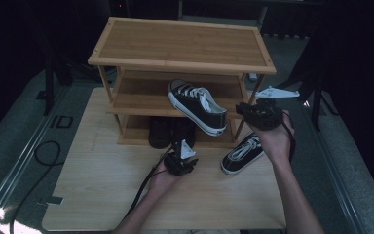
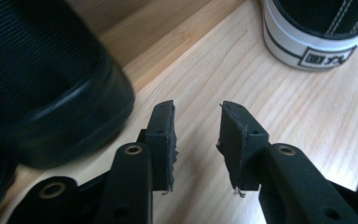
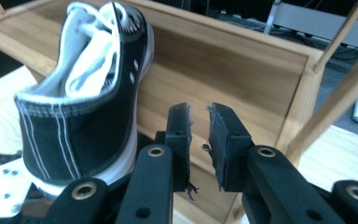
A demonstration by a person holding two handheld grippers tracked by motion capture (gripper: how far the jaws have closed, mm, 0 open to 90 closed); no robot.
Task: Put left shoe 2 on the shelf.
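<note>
A black-and-white sneaker [image 1: 197,105] lies slantwise on the middle shelf of a bamboo shoe rack [image 1: 180,44], its heel sticking out past the shelf's front edge. My right gripper [image 1: 239,110] hovers just right of that heel. In the right gripper view the jaws [image 3: 198,112] stand a narrow gap apart with nothing between them, and the sneaker [image 3: 84,102] is beside the left jaw. A matching sneaker [image 1: 241,155] lies on the table under my right hand. My left gripper [image 1: 181,147] is low over the table before the rack, open and empty [image 2: 198,109].
A pair of black shoes [image 1: 170,131] stands on the bottom shelf, one [image 2: 42,84] close to my left gripper. The second sneaker's heel [image 2: 317,32] is ahead to its right. The wooden table [image 1: 102,185] has free room at the left and front. Cables trail on the floor.
</note>
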